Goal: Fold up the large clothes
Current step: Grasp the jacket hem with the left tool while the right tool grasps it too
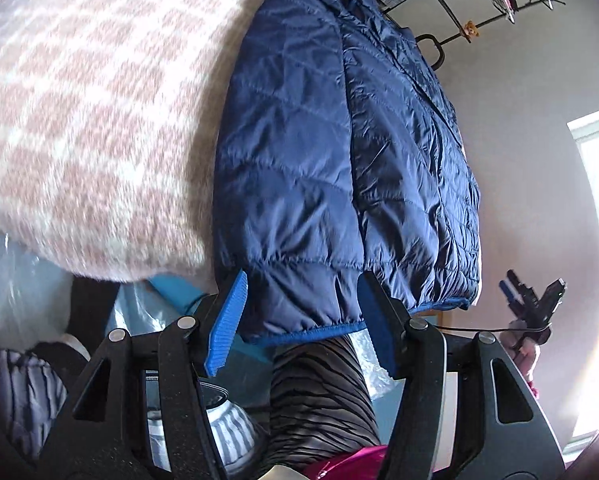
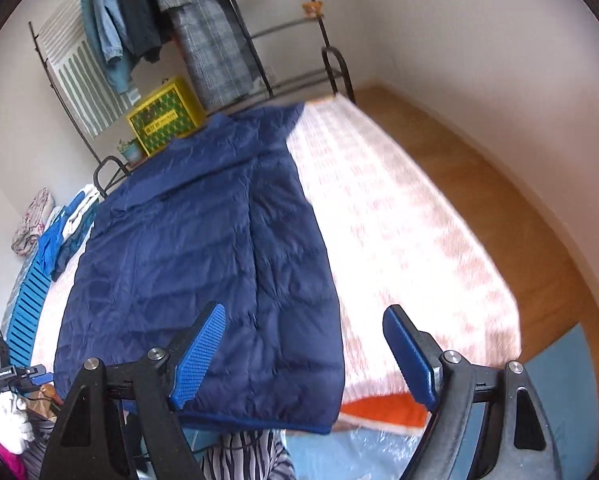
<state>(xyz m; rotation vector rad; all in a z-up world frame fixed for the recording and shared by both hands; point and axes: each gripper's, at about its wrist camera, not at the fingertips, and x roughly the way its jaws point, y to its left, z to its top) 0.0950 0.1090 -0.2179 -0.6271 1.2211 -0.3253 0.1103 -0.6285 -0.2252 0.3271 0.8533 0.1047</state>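
A navy quilted jacket [image 1: 339, 168] lies flat on a bed covered by a pink and white checked blanket [image 1: 79, 120], with its hem hanging over the near edge. My left gripper [image 1: 299, 324] is open, and the hem's left corner sits between its blue pads without being pinched. In the right wrist view the same jacket [image 2: 203, 260] spreads across the blanket [image 2: 399, 240]. My right gripper [image 2: 303, 356] is wide open just above the jacket's near right corner, holding nothing. The other gripper also shows at the edge of each view: the right gripper [image 1: 535, 296] and the left gripper [image 2: 7, 372].
A metal clothes rack [image 2: 259, 32] with hanging garments and a yellow box [image 2: 163, 116] stand behind the bed. Folded clothes [image 2: 71, 224] lie at the bed's left. Wooden floor [image 2: 519, 200] runs on the right. Plastic bags [image 1: 27, 280] and striped trousers [image 1: 319, 400] are below the bed edge.
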